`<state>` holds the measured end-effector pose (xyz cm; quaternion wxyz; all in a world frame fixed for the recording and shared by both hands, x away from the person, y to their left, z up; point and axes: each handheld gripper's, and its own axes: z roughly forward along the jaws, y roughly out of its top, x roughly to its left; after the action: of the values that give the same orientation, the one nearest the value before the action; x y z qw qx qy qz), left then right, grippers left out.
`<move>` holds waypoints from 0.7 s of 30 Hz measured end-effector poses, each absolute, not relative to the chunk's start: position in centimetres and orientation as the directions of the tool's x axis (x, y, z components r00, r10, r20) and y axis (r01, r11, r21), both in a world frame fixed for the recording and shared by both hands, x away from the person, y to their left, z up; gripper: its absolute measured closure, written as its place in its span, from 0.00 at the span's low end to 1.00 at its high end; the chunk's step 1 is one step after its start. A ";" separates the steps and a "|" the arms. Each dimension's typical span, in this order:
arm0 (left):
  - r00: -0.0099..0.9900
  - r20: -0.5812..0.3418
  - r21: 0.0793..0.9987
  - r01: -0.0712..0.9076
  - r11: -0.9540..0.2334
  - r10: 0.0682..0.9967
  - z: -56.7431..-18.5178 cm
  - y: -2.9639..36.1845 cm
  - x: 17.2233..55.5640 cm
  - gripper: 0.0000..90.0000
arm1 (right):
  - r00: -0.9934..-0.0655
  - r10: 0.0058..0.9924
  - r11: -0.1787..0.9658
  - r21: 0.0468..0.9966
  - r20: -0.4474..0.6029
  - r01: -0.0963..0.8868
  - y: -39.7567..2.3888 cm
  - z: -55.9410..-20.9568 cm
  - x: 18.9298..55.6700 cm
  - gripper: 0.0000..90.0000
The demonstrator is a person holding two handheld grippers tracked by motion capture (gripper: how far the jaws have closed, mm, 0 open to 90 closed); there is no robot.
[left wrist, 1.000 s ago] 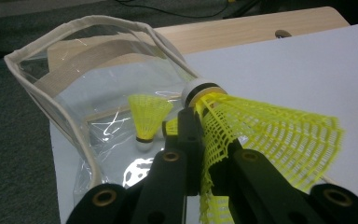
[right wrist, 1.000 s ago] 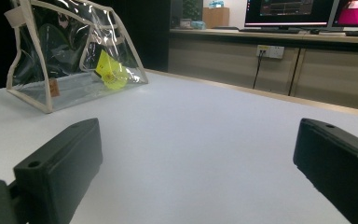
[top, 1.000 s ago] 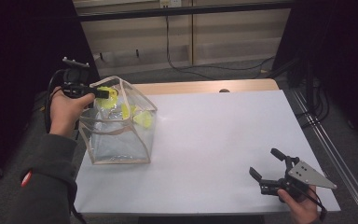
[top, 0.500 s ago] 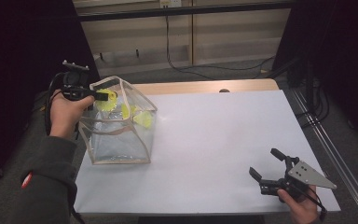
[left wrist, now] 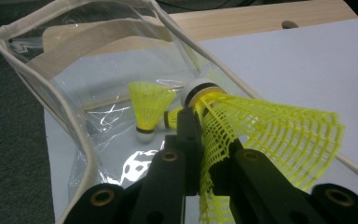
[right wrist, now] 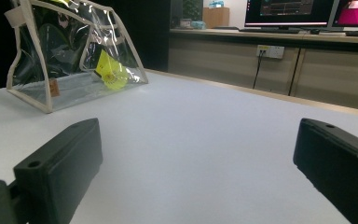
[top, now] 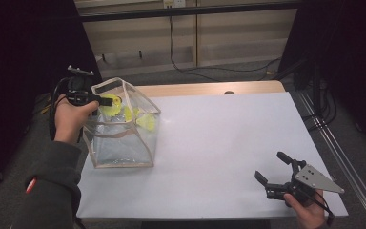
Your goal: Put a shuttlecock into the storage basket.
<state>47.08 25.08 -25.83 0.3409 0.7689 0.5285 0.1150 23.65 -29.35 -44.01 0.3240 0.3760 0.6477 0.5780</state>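
Yellow mesh fills the grip of the left gripper (left wrist: 200, 154): its jaws are clamped on the skirt of a shuttlecock (left wrist: 261, 135), whose white cork with a black band points away from the camera, over the mouth of a clear bag (left wrist: 74, 135). In the high view the left gripper (top: 106, 101) sits at the bag's (top: 124, 143) upper left rim, with the shuttlecock (top: 110, 104) just inside the opening. The bag stands on the left part of a white table (top: 228, 143), its cream-trimmed mouth gaping upward.

Two more yellow shuttlecocks lie inside the bag; one (left wrist: 150, 105) stands on its cork with the skirt up, and the other (left wrist: 172, 117) is partly hidden behind the jaws.

Well apart, at the table's near right corner, the right gripper (top: 275, 171) rests in a hand with its jaws spread wide and nothing between them. From the right gripper view, the bag (right wrist: 51, 60) stands far off across the bare tabletop.
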 end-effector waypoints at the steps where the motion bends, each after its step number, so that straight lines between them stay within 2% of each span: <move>1: 0.414 -0.184 0.646 0.734 -0.208 0.892 -25.9 25.1 47.1 0.96 | -0.509 0.861 0.049 0.992 0.016 0.113 -29.4 -44.0 23.6 0.01; 11: 0.413 -0.198 0.643 0.739 -0.201 0.889 -26.1 25.2 47.1 0.92 | -0.506 0.862 0.051 0.992 0.015 0.116 -29.4 -44.0 23.6 0.01; 21: 0.416 -0.232 0.669 0.724 -0.166 0.879 -25.8 25.1 46.9 0.79 | -0.506 0.862 0.051 0.992 0.015 0.115 -29.4 -44.0 23.6 0.01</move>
<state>46.91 25.15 -25.79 0.3688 0.7562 0.5301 0.1053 23.63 -29.39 -44.02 0.3239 0.3769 0.6484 0.5768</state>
